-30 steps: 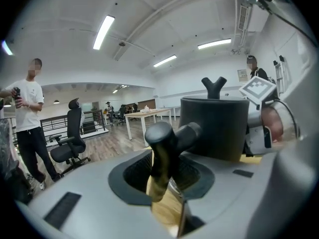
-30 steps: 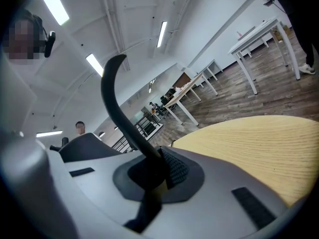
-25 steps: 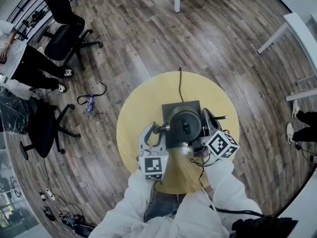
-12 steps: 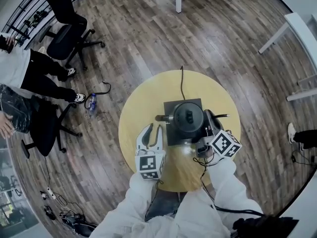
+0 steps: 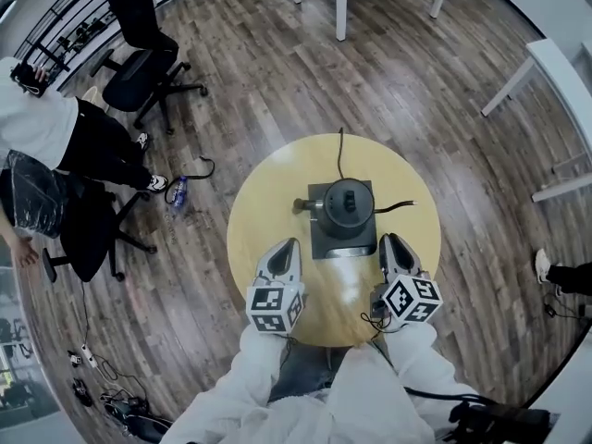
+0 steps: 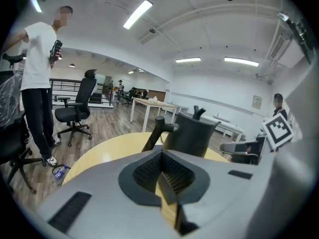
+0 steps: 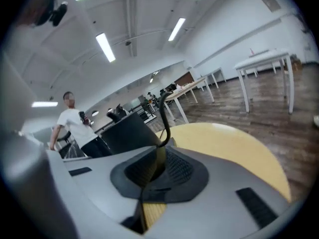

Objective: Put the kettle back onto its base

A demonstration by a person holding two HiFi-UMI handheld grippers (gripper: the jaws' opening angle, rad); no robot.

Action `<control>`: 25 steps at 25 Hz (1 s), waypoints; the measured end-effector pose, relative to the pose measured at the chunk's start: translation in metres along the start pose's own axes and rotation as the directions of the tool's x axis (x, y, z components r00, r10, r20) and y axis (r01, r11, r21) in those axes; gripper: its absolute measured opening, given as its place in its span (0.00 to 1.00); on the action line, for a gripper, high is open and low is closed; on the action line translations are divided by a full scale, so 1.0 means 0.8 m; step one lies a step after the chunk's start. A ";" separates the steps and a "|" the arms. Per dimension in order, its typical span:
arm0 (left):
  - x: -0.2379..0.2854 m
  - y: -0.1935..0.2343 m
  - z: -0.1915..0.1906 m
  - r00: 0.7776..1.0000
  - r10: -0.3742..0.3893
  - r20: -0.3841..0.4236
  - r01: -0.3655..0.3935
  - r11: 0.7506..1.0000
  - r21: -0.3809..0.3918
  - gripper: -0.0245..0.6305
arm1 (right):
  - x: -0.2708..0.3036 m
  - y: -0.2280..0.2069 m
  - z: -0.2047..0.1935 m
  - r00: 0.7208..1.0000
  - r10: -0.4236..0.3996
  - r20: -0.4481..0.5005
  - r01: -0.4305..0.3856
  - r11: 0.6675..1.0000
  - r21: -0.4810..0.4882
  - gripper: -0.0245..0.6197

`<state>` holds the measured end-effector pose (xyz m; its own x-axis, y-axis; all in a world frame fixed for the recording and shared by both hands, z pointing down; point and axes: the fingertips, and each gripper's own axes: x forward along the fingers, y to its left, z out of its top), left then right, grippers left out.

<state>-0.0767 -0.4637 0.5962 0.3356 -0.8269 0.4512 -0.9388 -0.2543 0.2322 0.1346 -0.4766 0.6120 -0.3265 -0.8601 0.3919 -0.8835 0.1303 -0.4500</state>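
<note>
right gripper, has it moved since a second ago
Yes. In the head view the right gripper has drawn back from beside the kettle toward the near edge of the table, and now sits clear of the kettle.

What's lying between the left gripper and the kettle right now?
Nothing loose. In the head view only bare yellow table and the edge of the dark base separate the left gripper from the kettle.

Dark wood-plank floor [image 5: 416,91] throughout. Round yellow table [image 5: 268,202] at centre. Black office chairs [image 5: 139,67] at left, white tables [image 5: 560,58] along the edges. White walls [image 6: 219,96]; ceiling strip lights [image 6: 138,14] lit. Small floor item [image 5: 178,192], possibly a bottle.
</note>
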 end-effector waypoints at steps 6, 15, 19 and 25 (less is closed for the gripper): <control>-0.046 -0.059 -0.005 0.997 -0.049 -0.056 0.050 0.998 0.027 0.04 | -0.039 0.052 0.016 1.000 0.029 0.005 -0.028 0.981 -0.190 0.06; -0.124 -0.085 -0.007 0.998 -0.064 -0.010 0.065 0.997 0.029 0.04 | -0.117 0.069 0.009 0.999 0.033 0.037 -0.026 0.984 -0.176 0.06; -0.184 -0.095 -0.027 0.996 -0.083 0.024 0.082 0.996 0.039 0.04 | -0.173 0.091 -0.016 0.998 0.029 0.061 -0.016 0.981 -0.195 0.06; -0.294 -0.104 -0.085 0.993 -0.113 0.025 0.111 0.992 0.062 0.04 | -0.266 0.152 -0.085 0.997 0.021 0.073 -0.006 0.979 -0.203 0.06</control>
<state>-0.0722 -0.2142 0.5292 0.4372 -0.8054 0.4003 -0.8988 -0.3753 0.2265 0.0740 -0.2441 0.5283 -0.3201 -0.8907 0.3228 -0.9313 0.2332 -0.2799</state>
